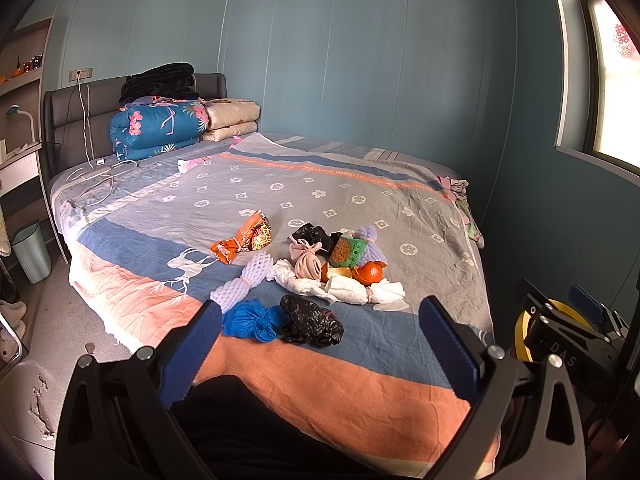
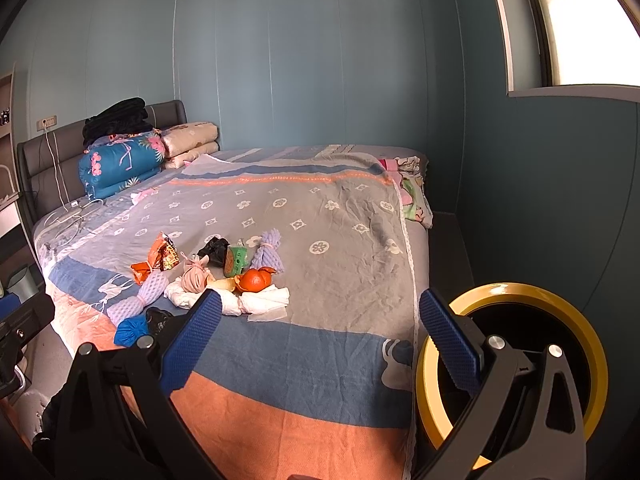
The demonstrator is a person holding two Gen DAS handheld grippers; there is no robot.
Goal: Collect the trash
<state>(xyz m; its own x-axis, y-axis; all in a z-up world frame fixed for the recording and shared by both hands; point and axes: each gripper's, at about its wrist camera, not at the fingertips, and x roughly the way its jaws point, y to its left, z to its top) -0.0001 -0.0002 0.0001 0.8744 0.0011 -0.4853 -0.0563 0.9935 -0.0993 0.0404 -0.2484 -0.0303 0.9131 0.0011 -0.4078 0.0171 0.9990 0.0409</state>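
We hold both the left tongs [image 1: 320,320] and right tongs [image 2: 320,316] wide open and empty, short of the trash [image 1: 308,272] heaped on the bed [image 1: 360,392]. Nearest the heap's front lie a blue bag [image 1: 250,322] and black bag [image 1: 312,320]; wrapper print is unreadable. Only "DAS" reads, on the right tongs' body beside the bed.

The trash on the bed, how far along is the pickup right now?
Nothing looks collected yet. The left gripper and right gripper are both open and empty, held short of the pile. Still lying on the bed: the black bag, blue bag, white tissue, orange peel and orange snack wrapper. The yellow-rimmed bin stands beside the bed.
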